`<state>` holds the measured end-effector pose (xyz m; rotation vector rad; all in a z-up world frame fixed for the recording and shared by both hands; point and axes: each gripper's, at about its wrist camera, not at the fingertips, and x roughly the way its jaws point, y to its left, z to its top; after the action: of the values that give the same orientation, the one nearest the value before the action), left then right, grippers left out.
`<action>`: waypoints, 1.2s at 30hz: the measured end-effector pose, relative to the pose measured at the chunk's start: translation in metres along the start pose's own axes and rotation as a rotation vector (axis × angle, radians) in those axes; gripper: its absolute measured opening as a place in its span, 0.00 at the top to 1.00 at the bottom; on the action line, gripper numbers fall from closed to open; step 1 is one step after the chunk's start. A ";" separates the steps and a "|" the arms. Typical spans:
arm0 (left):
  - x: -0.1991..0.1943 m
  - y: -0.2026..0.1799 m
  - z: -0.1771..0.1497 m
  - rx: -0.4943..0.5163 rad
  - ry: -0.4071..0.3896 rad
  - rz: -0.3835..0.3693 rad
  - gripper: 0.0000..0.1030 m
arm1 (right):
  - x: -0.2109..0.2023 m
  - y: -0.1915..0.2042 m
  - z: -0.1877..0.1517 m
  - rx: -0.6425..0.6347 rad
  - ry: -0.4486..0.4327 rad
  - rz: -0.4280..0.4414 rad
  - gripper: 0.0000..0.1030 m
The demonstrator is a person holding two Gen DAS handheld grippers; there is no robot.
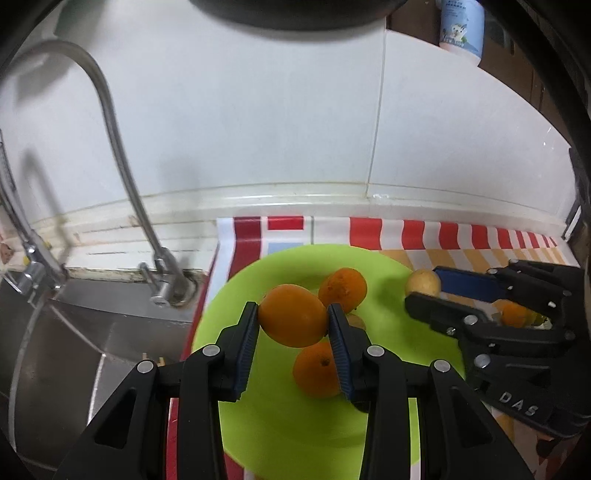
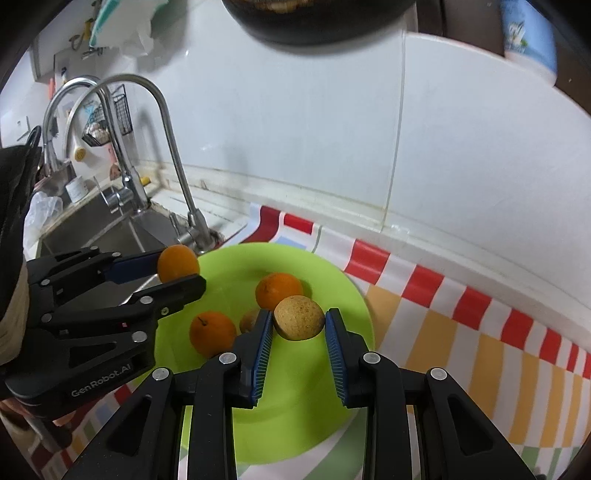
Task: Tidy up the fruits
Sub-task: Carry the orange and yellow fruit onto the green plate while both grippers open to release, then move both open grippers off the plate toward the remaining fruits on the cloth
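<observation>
An orange sits clamped between the blue pads of the left claw, held in the air above the green plate. In the right wrist view the same orange hangs over the plate's rim at about ten o'clock, with the left claw closed on it from the left.

The right claw grips a tan speckled fruit, its pads pressed on either side, above the plate's middle. From the left wrist view that fruit shows at the plate's two o'clock edge, pinched at the tips of the right claw.

On the plate lie two more oranges: one toward twelve o'clock and one toward eight o'clock with a dark stem dot. A small brownish fruit lies between them, partly hidden by the right claw's left finger.

The plate rests on a checked cloth of red, white and orange squares that covers the desk. At the plate's ten o'clock stands a curved metal tap beside a steel sink. A white tiled wall rises behind the cloth, and a blue and white bottle stands high at one o'clock.
</observation>
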<state>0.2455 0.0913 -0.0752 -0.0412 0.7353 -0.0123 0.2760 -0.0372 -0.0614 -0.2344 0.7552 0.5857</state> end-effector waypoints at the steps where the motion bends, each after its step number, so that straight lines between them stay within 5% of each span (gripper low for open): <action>1: 0.003 0.000 0.001 -0.001 0.002 0.003 0.64 | 0.004 -0.001 0.000 0.004 0.007 0.003 0.70; 13: -0.004 -0.004 0.000 0.001 -0.010 0.027 0.52 | 0.004 -0.011 -0.004 0.048 -0.013 -0.008 0.66; 28: -0.091 -0.045 -0.015 0.000 -0.129 0.006 0.44 | -0.092 -0.011 -0.027 0.077 -0.147 -0.062 0.66; 36: -0.125 -0.076 -0.020 0.024 -0.171 -0.027 0.34 | -0.142 -0.020 -0.048 0.117 -0.194 -0.109 0.58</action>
<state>0.1398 0.0183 -0.0034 -0.0289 0.5634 -0.0431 0.1779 -0.1318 0.0046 -0.1081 0.5826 0.4520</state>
